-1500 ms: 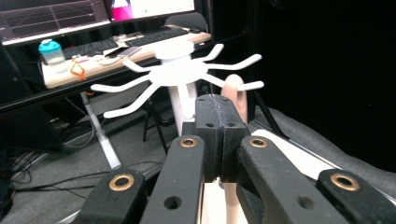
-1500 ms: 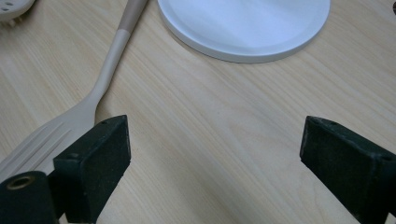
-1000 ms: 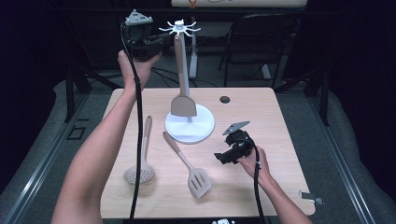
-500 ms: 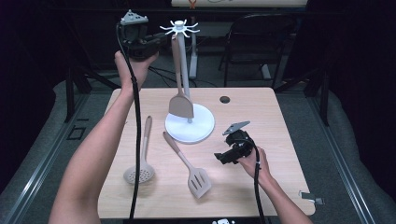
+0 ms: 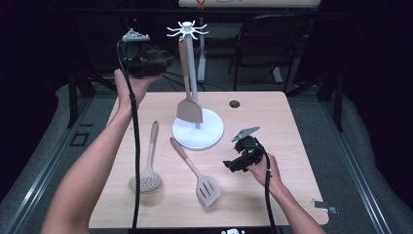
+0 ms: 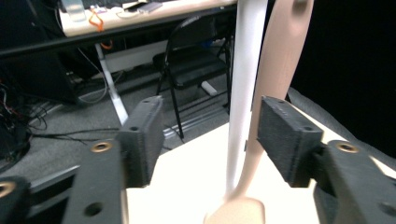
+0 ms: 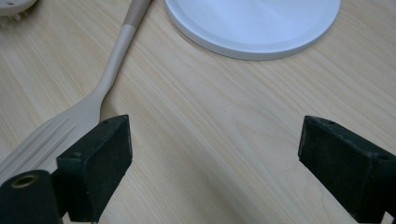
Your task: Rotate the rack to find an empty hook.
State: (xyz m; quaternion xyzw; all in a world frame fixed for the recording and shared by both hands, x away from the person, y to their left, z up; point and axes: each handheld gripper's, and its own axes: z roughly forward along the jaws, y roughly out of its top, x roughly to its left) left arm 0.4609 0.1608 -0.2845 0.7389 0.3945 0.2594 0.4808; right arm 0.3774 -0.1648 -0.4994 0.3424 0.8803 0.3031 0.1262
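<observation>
The table (image 5: 292,126) lies before me, pale wood; on it the white stand (image 5: 198,134) rises to its ring of hooks, and the spatula (image 5: 189,108) hangs from one beside the pole, blade low over the round base; my left tongs (image 5: 163,58) are up beside the stand's top, and their jaws have just been opening; in the left gripper view the spatula's handle (image 6: 275,79) stands between the pads, close to one, neither pressing on it; my right tongs (image 5: 229,165) rest low on the table near the base, jaws wide apart on nothing but bare wood; the slotted turner (image 5: 197,171) lies flat just beside them, and the skimmer (image 5: 147,163) lies flat farther to the left.
</observation>
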